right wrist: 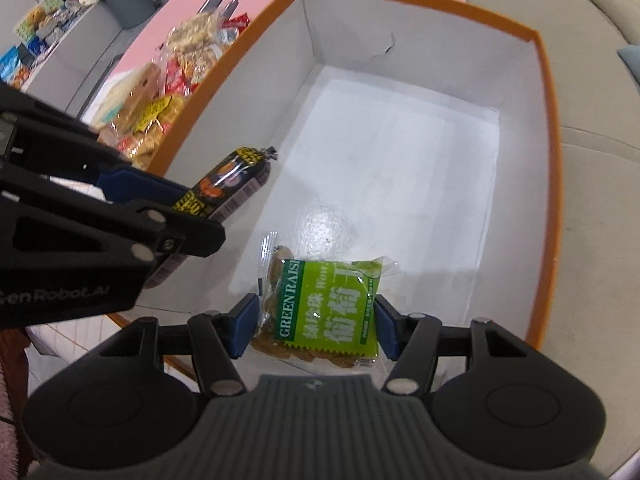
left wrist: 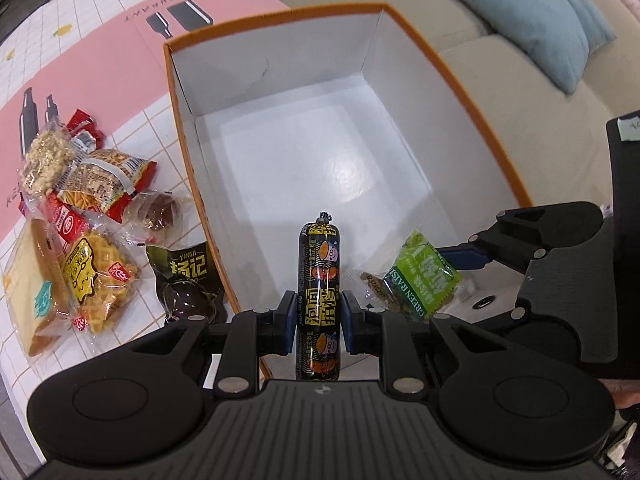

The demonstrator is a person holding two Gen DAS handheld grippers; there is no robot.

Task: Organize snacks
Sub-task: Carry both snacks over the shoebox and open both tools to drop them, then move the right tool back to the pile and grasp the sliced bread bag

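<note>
My left gripper (left wrist: 319,312) is shut on a black and yellow sausage stick (left wrist: 319,256), which points forward over the near left corner of the orange box (left wrist: 496,152). In the right wrist view the same sausage stick (right wrist: 228,176) hangs just inside the box's left wall (right wrist: 224,92). My right gripper (right wrist: 315,316) is shut on a green raisin packet (right wrist: 332,304), its pads on the packet's two side edges, low over the box's white floor near the front wall. The raisin packet (left wrist: 424,276) also shows at the right of the left wrist view, beside one right-gripper finger (left wrist: 466,258).
A pile of wrapped snacks (left wrist: 76,216) lies on the pink and white tablecloth (left wrist: 100,48) left of the box, with a dark packet (left wrist: 186,280) against the box wall. A beige sofa (left wrist: 520,92) with a blue cushion (left wrist: 516,12) stands behind.
</note>
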